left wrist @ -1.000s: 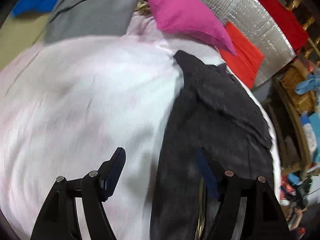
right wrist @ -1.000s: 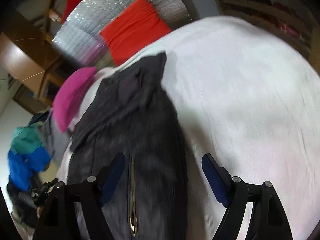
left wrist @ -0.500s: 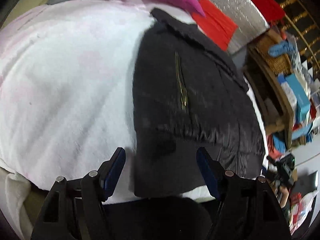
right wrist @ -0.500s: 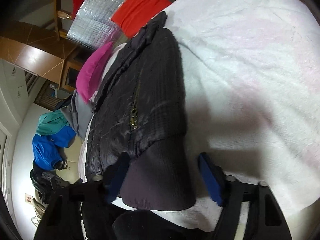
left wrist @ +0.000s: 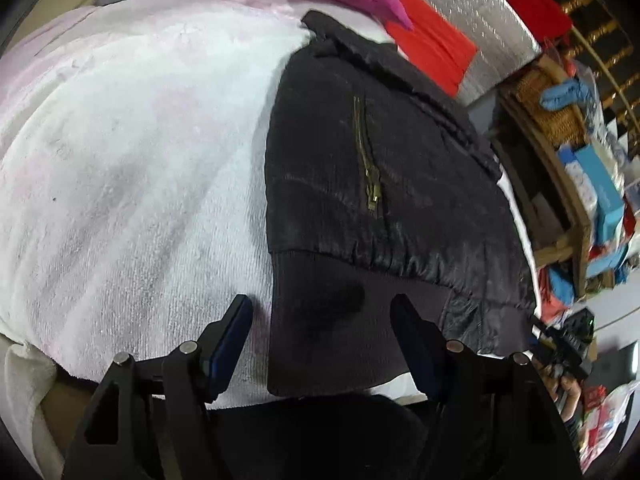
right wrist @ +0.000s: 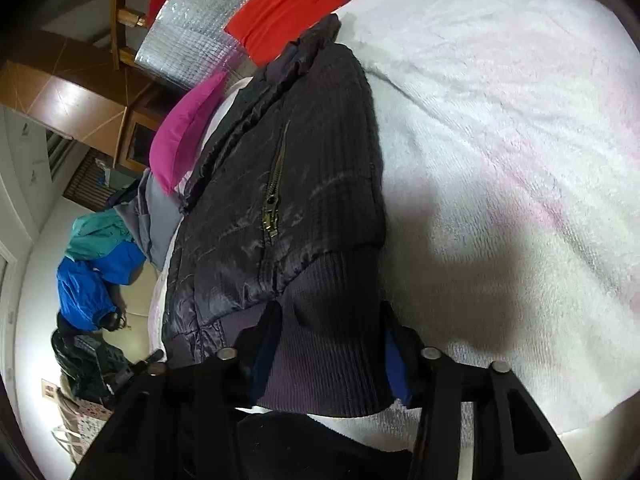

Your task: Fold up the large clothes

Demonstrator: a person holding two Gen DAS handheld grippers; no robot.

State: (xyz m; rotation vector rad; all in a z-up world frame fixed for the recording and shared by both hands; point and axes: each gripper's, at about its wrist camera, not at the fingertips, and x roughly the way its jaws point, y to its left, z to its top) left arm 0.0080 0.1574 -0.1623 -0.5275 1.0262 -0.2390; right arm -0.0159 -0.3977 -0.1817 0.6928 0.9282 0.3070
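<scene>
You are holding the left gripper [left wrist: 322, 320] with its fingers spread wide, hovering just over the ribbed hem [left wrist: 320, 320] of the black jacket [left wrist: 360, 152]; neither pad is touching cloth. The jacket is lying folded lengthwise on the white blanket [left wrist: 132, 160] that is covering the bed, collar pointing away from you, with its brass zipper [left wrist: 368, 168] facing up.

You are holding the right gripper [right wrist: 328, 344] spread as well, its two fingers straddling the same ribbed hem [right wrist: 328, 320] at the near edge of the bed. Whether the pads are touching the fabric cannot be told from this view.

A pink pillow [right wrist: 188, 128] is resting beyond the collar, with a red cloth [right wrist: 280, 8] lying against a silver insulating sheet [right wrist: 192, 28]. Blue and teal clothing [right wrist: 96, 264] is lying on the floor.
</scene>
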